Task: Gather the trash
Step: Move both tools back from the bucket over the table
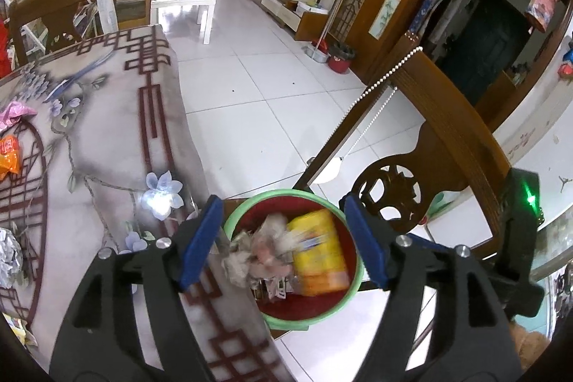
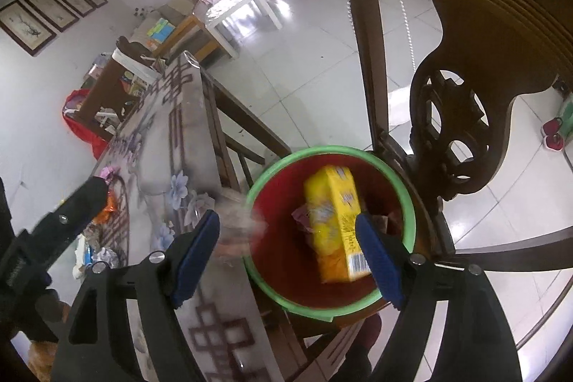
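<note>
**A:** Trash, item one — where does it stand against my left gripper (image 1: 283,238)?

**B:** Your left gripper hangs spread wide with nothing between the blue pads (image 1: 200,238). Directly beyond them: the bin (image 1: 318,319), green rim, red inside, beside the table edge. In it, a yellow carton (image 1: 318,253) and a blurred wad of crumpled wrappers (image 1: 261,249).

**A:** And my right gripper (image 2: 286,253)?

**B:** Also spread, empty, over the same bin; the carton lies just past its right pad (image 2: 376,260). A greyish blur sits at the bin's near rim — I cannot tell what it is.

**A:** Entered as collected: carton, wrappers. Outstanding?

**B:** On the table (image 1: 107,131), well apart from the bin: an orange packet (image 1: 9,154), a pink scrap (image 1: 14,113), a foil ball (image 1: 9,255). More litter shows at the lower left edge.

**A:** My judgement, then: partly done, several pieces left to fetch.
</note>
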`<act>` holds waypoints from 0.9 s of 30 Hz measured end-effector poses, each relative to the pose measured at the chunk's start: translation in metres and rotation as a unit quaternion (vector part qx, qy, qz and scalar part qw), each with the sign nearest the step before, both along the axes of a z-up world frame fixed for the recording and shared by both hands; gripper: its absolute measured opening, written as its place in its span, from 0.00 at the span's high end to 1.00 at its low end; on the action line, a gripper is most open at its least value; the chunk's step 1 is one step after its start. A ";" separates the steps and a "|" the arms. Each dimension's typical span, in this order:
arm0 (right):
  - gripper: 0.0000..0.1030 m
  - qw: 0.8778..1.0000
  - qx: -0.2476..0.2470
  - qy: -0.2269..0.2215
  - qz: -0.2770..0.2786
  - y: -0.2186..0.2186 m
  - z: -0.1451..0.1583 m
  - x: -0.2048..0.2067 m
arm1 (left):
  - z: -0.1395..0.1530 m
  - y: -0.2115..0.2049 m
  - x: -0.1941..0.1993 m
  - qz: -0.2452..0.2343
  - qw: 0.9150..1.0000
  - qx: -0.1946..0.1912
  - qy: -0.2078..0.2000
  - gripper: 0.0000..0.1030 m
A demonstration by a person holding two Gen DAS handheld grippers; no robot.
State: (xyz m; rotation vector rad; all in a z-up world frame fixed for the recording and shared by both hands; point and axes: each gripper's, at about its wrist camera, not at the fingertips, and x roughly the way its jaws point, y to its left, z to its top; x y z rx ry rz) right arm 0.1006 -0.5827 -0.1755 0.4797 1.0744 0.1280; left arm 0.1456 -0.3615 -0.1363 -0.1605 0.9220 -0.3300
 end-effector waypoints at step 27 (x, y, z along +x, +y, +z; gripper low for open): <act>0.26 0.999 -0.015 -0.016 0.047 0.084 0.018 -0.028 | 0.016 0.112 -0.065 -0.005 0.999 0.037 -0.035 0.19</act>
